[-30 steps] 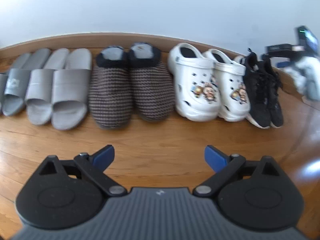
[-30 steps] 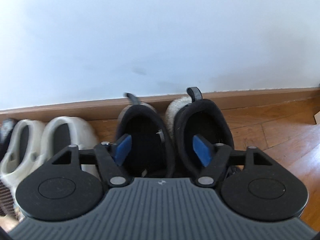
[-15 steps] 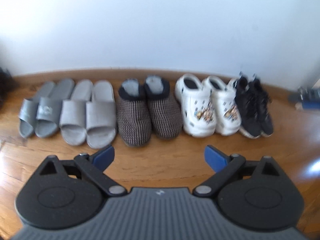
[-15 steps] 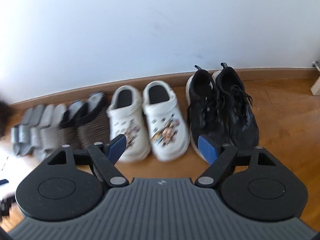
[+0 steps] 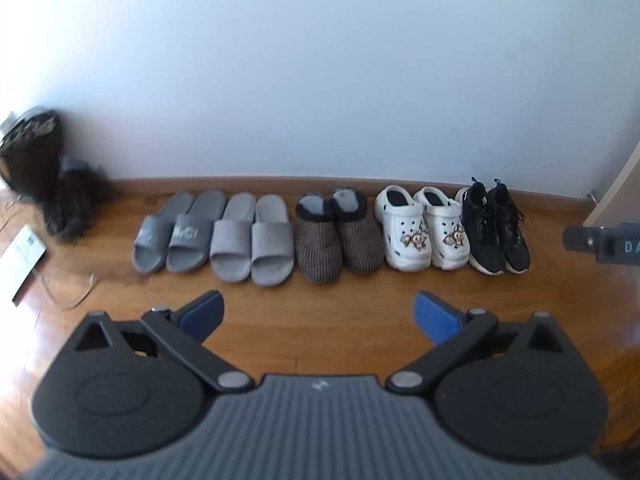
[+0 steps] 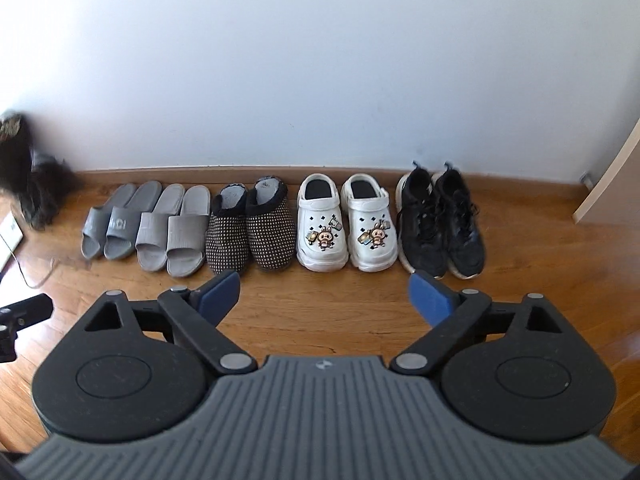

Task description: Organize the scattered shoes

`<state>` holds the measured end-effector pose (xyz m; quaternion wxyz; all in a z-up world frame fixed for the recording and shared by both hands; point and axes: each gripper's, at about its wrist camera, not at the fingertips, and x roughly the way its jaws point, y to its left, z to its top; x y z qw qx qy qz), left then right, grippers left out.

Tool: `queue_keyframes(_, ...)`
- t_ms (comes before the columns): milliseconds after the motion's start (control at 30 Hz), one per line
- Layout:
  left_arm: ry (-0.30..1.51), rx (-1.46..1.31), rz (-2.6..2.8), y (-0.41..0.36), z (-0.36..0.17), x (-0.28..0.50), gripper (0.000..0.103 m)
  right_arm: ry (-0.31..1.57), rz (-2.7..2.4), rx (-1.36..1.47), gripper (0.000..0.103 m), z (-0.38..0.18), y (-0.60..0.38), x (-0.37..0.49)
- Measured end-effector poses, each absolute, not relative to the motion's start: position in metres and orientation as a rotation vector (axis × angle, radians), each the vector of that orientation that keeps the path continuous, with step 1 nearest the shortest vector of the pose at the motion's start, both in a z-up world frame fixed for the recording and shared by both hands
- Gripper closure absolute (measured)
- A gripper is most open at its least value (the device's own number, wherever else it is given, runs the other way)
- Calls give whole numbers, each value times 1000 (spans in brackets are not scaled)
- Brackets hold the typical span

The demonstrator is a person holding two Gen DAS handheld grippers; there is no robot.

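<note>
Shoes line the wall, now farther away; left gripper and right gripper both wide open, empty.

Five pairs stand in a row across the middle of the frame, heels toward the wall: from left, slides, sandals, slippers, clogs, sneakers. A dark heap lies at far left.
</note>
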<state>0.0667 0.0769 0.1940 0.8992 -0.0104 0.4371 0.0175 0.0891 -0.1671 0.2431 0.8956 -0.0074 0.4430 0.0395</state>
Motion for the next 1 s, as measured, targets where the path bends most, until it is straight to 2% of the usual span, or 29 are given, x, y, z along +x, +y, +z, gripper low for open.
queue_keyframes(133, 896, -39, 69, 83, 193, 53, 0, 896, 69, 18, 6, 260, -152, 49)
queue_keyframes(500, 873, -24, 72, 75, 190, 20, 0, 864, 61, 22, 3, 258, -116, -10)
queue_keyframes(1000, 856, -33, 108, 83, 192, 14, 0, 866, 41, 29, 1, 246, -103, -11)
